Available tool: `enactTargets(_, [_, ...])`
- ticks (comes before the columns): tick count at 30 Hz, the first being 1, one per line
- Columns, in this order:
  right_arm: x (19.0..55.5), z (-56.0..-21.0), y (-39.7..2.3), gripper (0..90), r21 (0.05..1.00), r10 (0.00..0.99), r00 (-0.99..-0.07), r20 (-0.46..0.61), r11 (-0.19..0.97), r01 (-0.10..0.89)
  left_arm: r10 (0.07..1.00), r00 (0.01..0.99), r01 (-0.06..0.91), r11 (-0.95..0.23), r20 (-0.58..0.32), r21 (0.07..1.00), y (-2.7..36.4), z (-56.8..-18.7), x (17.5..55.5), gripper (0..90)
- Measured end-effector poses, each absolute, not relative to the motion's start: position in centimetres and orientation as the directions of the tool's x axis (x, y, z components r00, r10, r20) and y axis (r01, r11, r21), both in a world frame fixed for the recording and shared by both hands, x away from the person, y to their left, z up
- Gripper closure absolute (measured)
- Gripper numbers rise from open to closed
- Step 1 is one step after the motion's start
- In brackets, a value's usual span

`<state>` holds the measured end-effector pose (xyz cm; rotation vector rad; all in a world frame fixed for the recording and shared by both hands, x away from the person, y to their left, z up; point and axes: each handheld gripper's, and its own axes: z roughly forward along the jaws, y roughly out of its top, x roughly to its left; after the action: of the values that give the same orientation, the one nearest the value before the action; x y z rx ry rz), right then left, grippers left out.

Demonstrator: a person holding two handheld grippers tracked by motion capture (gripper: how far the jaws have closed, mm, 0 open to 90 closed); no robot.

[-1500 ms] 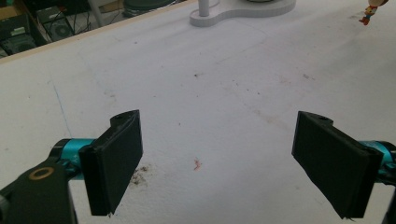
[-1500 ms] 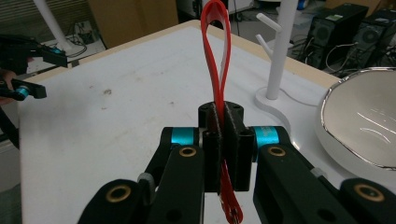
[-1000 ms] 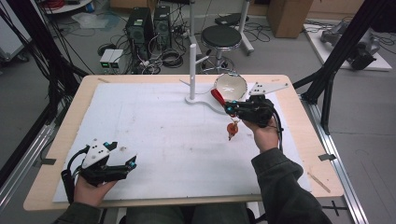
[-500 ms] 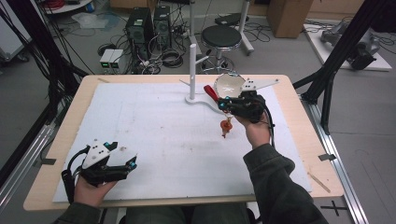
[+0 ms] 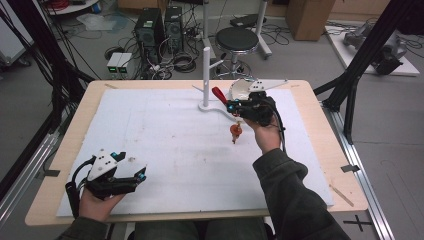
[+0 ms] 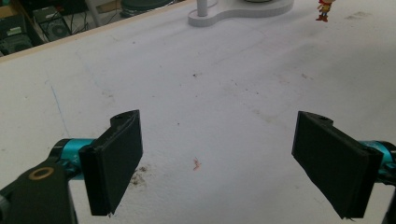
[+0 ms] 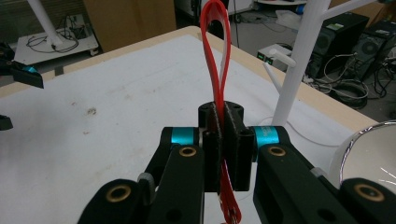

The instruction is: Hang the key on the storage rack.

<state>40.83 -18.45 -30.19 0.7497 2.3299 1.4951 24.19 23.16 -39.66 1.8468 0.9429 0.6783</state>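
Note:
My right gripper (image 5: 232,105) (image 7: 224,140) is shut on a red strap loop (image 5: 218,94) (image 7: 217,51), held above the white mat near the back. A small orange figurine (image 5: 235,132) (image 6: 323,9) dangles from the strap below the hand. The loop points toward a white peg stand (image 5: 206,67) (image 7: 301,60) just to its left in the high view. Near the table's front left corner, my left gripper (image 5: 140,176) (image 6: 219,161) rests open on the mat, with nothing between its jaws.
A white bowl (image 5: 239,89) (image 7: 369,151) sits behind the right hand beside the stand's flat base (image 5: 214,106) (image 6: 243,9). The white mat (image 5: 170,145) covers most of the wooden table (image 5: 320,115). A stool and computer cases stand on the floor beyond.
The right hand has moved left and slightly back with the strap and figurine, closing on the peg stand. The left hand has stayed put.

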Motion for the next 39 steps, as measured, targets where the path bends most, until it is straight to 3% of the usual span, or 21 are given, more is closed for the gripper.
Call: enactTargets(39, [45.9,-29.6,-14.3,86.3,0.883,0.632,-0.775,0.003,0.362,0.299,0.829,0.556,0.313,-0.279,0.063,0.908,23.1,-39.6,24.2,16.6])
